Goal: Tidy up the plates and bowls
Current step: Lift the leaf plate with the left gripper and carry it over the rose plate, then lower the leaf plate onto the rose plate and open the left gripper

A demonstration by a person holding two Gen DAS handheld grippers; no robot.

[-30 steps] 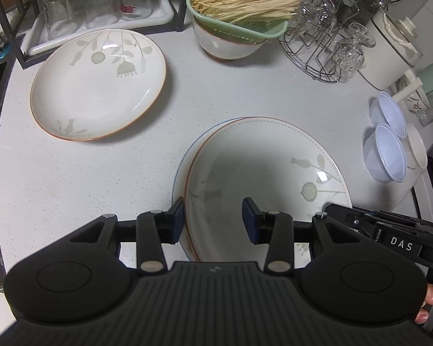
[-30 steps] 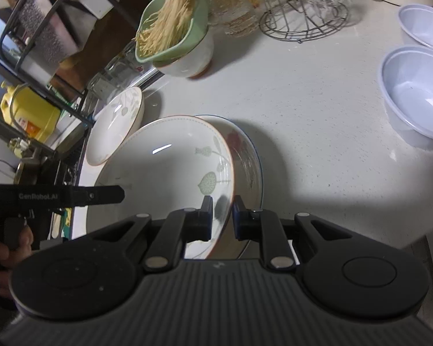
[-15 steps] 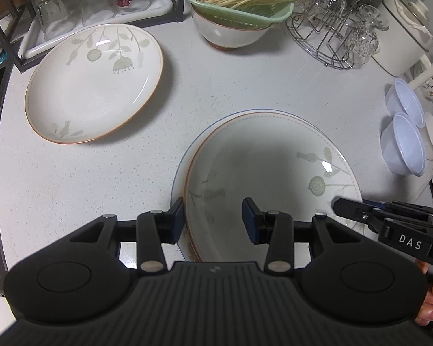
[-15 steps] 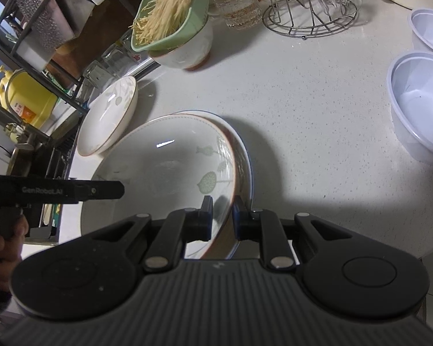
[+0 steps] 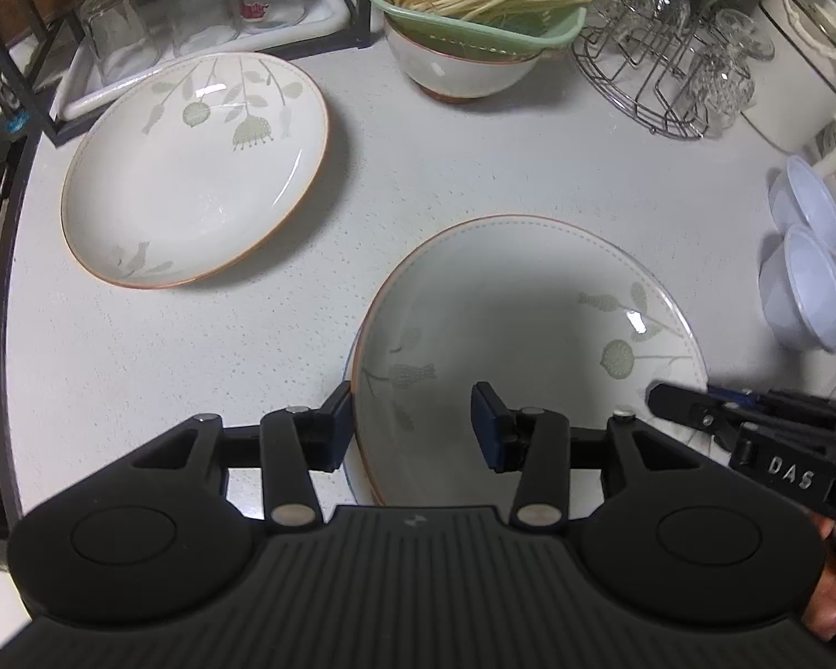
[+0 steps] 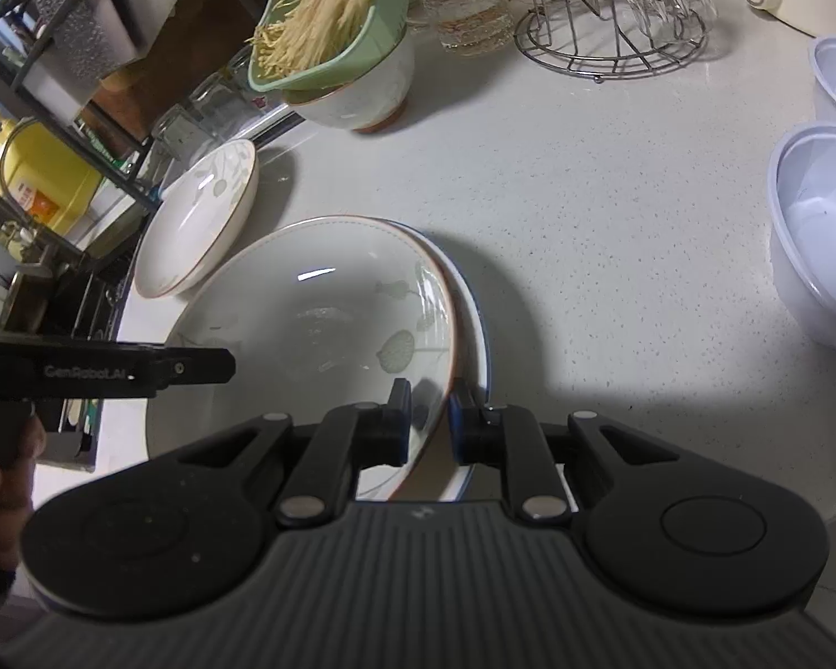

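A cream plate with an orange rim and leaf print (image 5: 529,323) (image 6: 317,334) sits on top of a blue-rimmed plate (image 6: 476,312) on the white counter. My right gripper (image 6: 429,418) is shut on the cream plate's near rim. My left gripper (image 5: 412,423) is open, its jaws either side of the same plate's left rim, not touching it. A second cream plate (image 5: 195,167) (image 6: 195,217) lies apart at the back left. The right gripper's fingers also show in the left wrist view (image 5: 691,407).
A bowl under a green strainer of noodles (image 5: 462,28) (image 6: 334,56) stands at the back. A wire glass rack (image 5: 669,67) (image 6: 613,17), two white plastic bowls (image 5: 808,256) (image 6: 819,228) and a tray of glasses (image 5: 195,17) stand around the counter.
The cream plate has slid over the blue-rimmed plate, now covering it almost fully in the left wrist view. Both grippers kept their hold and spacing.
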